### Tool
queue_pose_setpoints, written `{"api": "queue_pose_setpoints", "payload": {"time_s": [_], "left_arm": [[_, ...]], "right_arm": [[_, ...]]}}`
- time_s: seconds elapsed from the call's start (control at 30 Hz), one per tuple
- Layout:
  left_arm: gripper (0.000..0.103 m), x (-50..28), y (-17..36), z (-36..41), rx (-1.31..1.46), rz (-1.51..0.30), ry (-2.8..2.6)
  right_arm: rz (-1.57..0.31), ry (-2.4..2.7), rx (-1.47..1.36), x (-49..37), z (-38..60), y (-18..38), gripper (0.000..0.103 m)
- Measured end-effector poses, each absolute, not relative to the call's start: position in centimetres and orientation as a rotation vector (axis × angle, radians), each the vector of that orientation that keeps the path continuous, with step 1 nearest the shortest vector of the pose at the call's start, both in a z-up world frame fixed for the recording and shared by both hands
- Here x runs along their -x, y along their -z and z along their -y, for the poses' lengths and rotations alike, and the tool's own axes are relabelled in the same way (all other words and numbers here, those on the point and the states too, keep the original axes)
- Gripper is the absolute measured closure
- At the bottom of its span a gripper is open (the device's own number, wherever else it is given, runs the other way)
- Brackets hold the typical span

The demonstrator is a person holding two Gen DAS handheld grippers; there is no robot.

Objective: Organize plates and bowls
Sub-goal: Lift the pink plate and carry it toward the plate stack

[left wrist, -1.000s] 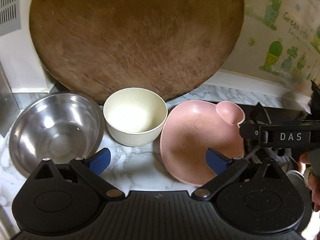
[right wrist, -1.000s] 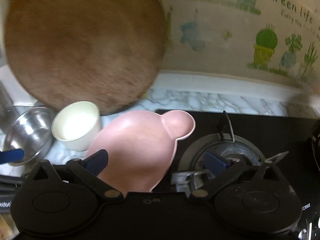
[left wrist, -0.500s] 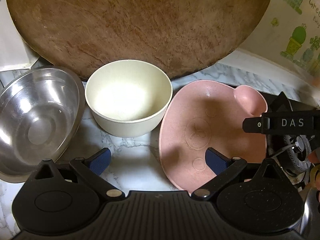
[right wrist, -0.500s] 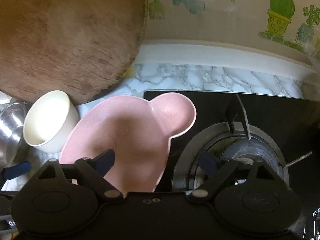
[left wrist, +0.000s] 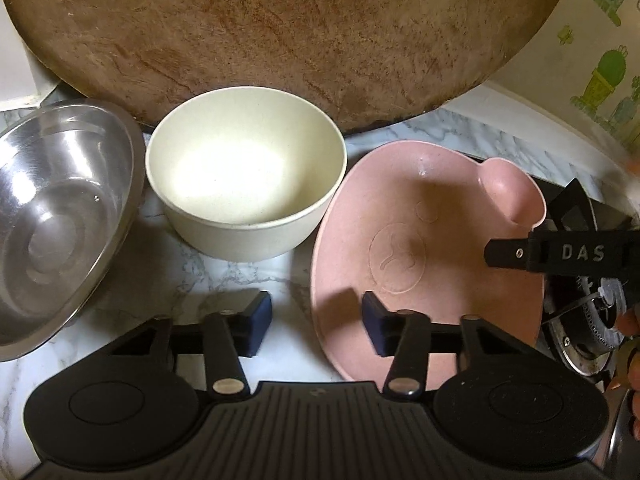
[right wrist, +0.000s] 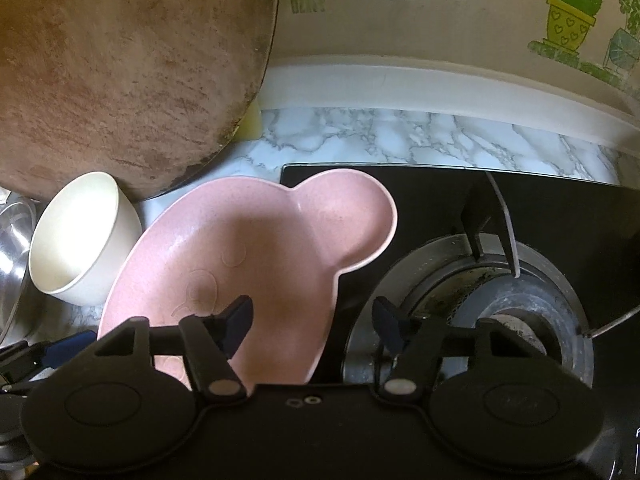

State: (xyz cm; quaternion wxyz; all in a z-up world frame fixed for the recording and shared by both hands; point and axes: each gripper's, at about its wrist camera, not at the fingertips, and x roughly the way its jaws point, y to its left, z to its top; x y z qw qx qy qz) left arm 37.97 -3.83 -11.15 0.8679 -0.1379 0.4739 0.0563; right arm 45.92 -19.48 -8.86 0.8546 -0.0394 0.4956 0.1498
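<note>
pink mouse-ear plate (left wrist: 420, 248) sits half on the stove edge, cream bowl (left wrist: 246, 196) and steel bowl (left wrist: 52, 220) upright beside it

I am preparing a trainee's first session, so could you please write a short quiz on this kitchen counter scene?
1. True or false: the cream bowl stands between the steel bowl and the pink plate.
2. What stands behind the bowls? A) a baking tray B) a round wooden board C) a pan lid
3. Short answer: what shows just right of the pink plate?

Key: 1. True. 2. B. 3. The gas burner.
</note>
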Motion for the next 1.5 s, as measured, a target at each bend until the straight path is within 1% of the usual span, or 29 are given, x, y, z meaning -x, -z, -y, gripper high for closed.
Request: {"api": "queue_pose_setpoints", "payload": {"time_s": [0.07,0.1,0.13,0.17,0.2,0.23,0.3,0.5,0.77,1.0,1.23,1.5], "left_arm": [[0.071,-38.1,11.1,3.8,0.293,-0.995,-0.115],[0.072,-38.1,11.1,3.8,0.295,-0.996,-0.113],[0.075,-38.1,11.1,3.8,0.295,-0.994,-0.111],[0.081,-38.1,11.0,3.8,0.296,-0.991,-0.110],[0.083,-38.1,11.0,3.7,0.303,-0.990,-0.102],[0.086,-38.1,10.9,3.7,0.308,-0.990,-0.098],[0.088,-38.1,10.7,3.8,0.308,-0.990,-0.096],[0.089,-37.6,10.5,3.4,0.333,-0.989,-0.090],[0.089,-35.5,9.0,2.7,0.376,-0.962,-0.069],[0.089,-33.1,6.9,2.5,0.400,-0.937,-0.043],[0.089,-29.1,4.3,1.6,0.408,-0.892,-0.039],[0.089,-23.0,1.5,-1.8,0.411,-0.826,-0.115]], "right_arm": [[-1.048,-0.318,0.072,-46.0,19.5,9.0,0.049],[-1.050,-0.319,0.066,-46.1,19.6,9.1,0.053],[-1.048,-0.319,0.059,-46.1,19.6,9.1,0.056],[-1.045,-0.319,0.054,-46.0,19.7,9.1,0.060],[-1.044,-0.322,0.050,-46.0,19.7,9.1,0.066],[-1.043,-0.323,0.048,-45.9,19.7,9.1,0.069],[-1.040,-0.319,0.039,-45.8,19.7,9.0,0.076],[-1.023,-0.269,0.002,-45.2,20.3,8.4,0.087],[-0.974,-0.267,-0.021,-43.7,20.9,6.5,0.091],[-0.946,-0.287,-0.030,-41.4,21.4,4.3,0.092],[-0.900,-0.331,-0.050,-38.0,21.9,1.9,0.092],[-0.849,-0.424,-0.066,-33.6,20.9,-0.2,0.092]]}}
